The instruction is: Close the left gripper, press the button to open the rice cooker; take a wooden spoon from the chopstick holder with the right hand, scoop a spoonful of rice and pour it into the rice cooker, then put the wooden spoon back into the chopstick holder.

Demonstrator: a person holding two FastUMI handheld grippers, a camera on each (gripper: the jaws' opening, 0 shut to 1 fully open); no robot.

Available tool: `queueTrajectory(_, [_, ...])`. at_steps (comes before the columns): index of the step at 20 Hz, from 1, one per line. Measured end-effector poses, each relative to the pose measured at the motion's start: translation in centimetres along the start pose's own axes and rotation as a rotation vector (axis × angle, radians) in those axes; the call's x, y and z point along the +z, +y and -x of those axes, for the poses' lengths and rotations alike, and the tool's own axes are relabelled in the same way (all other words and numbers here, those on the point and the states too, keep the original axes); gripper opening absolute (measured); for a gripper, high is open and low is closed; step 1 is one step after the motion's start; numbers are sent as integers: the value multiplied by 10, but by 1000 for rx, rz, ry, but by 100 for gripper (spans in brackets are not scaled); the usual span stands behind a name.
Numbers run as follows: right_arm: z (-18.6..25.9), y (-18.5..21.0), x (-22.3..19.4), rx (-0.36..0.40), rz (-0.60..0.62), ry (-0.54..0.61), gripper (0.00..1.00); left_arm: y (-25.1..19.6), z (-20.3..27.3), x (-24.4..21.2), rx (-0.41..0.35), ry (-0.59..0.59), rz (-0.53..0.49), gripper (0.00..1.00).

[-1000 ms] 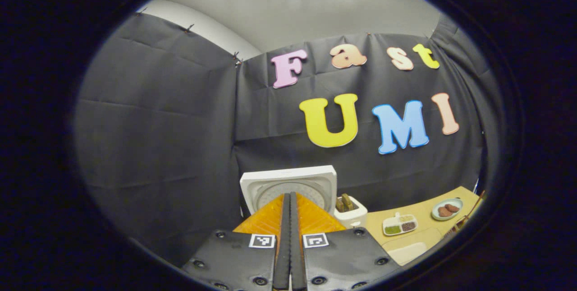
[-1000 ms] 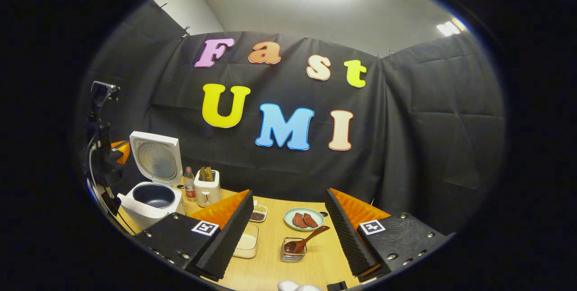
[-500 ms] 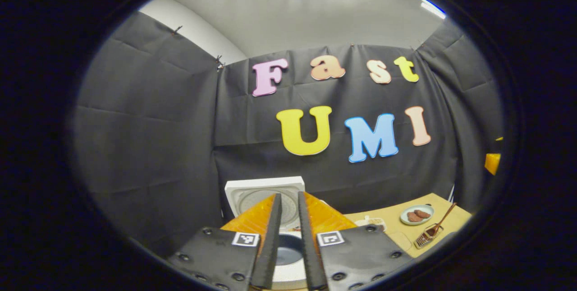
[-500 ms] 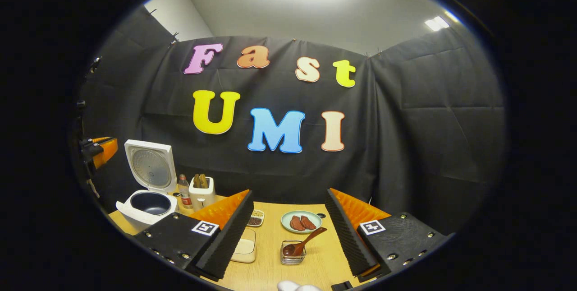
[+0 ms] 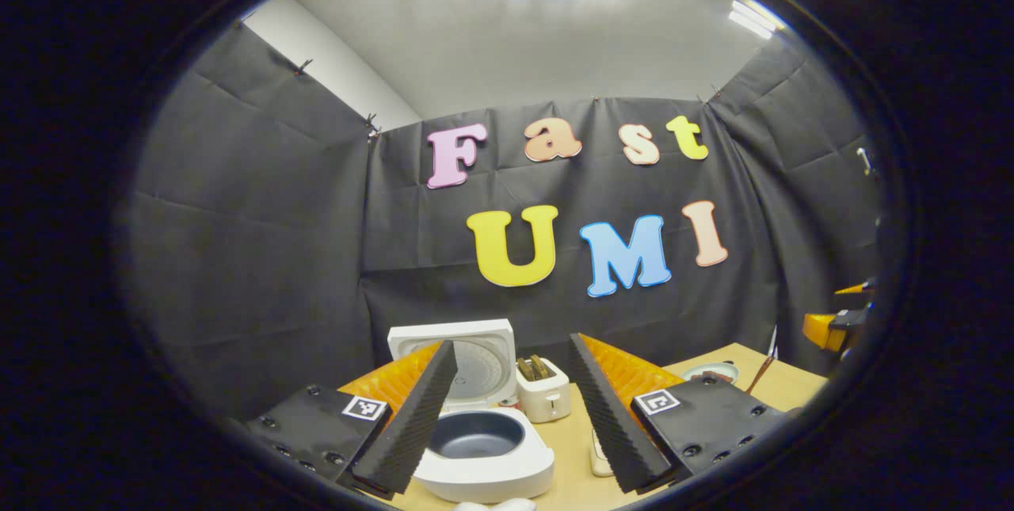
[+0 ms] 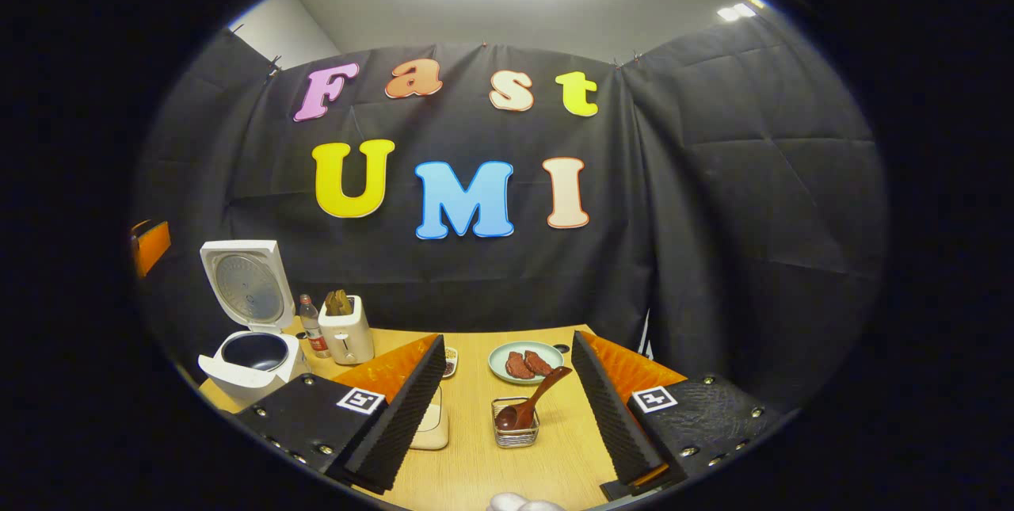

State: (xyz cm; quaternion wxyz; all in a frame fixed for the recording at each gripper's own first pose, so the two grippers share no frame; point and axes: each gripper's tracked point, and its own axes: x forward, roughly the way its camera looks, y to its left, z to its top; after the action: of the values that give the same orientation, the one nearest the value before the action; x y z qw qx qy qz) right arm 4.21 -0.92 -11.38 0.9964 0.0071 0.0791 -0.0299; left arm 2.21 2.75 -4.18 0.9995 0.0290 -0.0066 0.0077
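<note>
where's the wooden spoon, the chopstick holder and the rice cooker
wooden spoon (image 6: pixel 529 404), right gripper view, on its handle
chopstick holder (image 6: pixel 516 437), right gripper view, on its front wire wall
rice cooker (image 5: pixel 483 469), left gripper view, on its white front rim

Both grippers wide open, holding nothing

Left gripper (image 5: pixel 511 416) has its fingers spread apart, and right gripper (image 6: pixel 507 408) is splayed the same way, both pointing forward, slightly down.
</note>
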Motion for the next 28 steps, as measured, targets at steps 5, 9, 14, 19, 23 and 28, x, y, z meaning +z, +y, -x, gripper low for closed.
queueTrajectory(5, [-57,-23,-78,-17,-89,105,98,0,-8,-19,10,41,14,94])
queueTrajectory(9, [-115,-31,-123,-44,-145,160,98,-5,-12,-34,19,70,8,94])
queueTrajectory(14, [-185,-41,-166,-73,-192,214,98,-11,-24,-45,32,96,4,100])
queueTrajectory(19, [-240,-56,-195,-105,-268,259,98,-12,-37,-58,55,123,-5,100])
queueTrajectory(23, [-255,-59,-202,-96,-300,279,78,-15,-42,-69,63,147,-13,100])
queueTrajectory(28, [-253,-41,-204,-9,-305,284,25,-16,-43,-64,64,137,-11,100])
